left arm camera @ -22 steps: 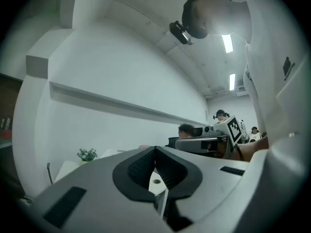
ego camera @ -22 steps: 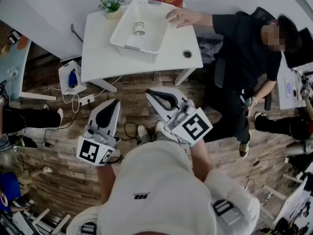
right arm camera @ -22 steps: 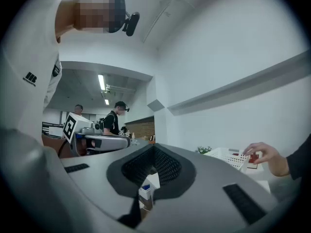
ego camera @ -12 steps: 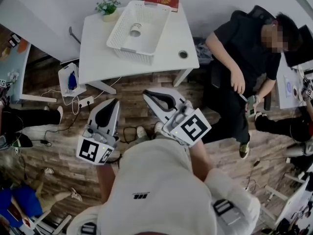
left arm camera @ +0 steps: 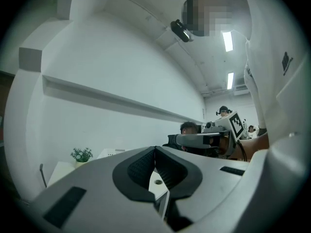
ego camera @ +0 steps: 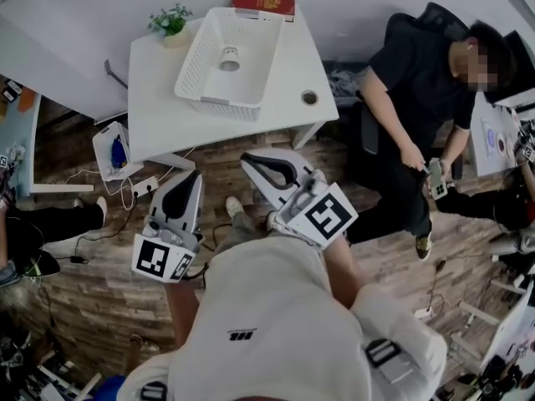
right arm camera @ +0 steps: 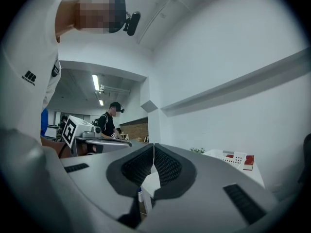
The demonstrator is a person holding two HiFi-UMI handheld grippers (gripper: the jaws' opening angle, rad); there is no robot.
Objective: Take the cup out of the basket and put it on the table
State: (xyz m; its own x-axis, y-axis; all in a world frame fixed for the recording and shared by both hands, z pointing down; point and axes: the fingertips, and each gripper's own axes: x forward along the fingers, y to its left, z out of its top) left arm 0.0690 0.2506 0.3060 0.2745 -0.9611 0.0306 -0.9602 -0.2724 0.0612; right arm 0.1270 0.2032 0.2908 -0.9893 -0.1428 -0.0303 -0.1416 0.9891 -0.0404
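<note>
A small white cup (ego camera: 229, 58) lies inside the white lattice basket (ego camera: 201, 80) on the white table (ego camera: 284, 90) ahead of me. Both grippers hang over the wooden floor, well short of the table and level. My left gripper (ego camera: 193, 175) is shut with nothing in it, and its dark pads meet at the tip (left arm camera: 155, 150). My right gripper (ego camera: 248, 159) is shut and empty too, its jaws closed together (right arm camera: 154, 146). In the right gripper view the basket (right arm camera: 232, 158) shows far off to the right; the cup is hidden there.
A red book (ego camera: 263, 2) and a small potted plant (ego camera: 170, 20) sit at the table's far edge, and the table has a round cable hole (ego camera: 309, 98). A person in black (ego camera: 426, 98) sits at the right. A power strip (ego camera: 144, 185) and cables lie on the floor at the left.
The seated person's hand has left the basket's rim and dropped to their lap. The table and basket have slid slightly left in the head view. Both grippers have hardly moved.
</note>
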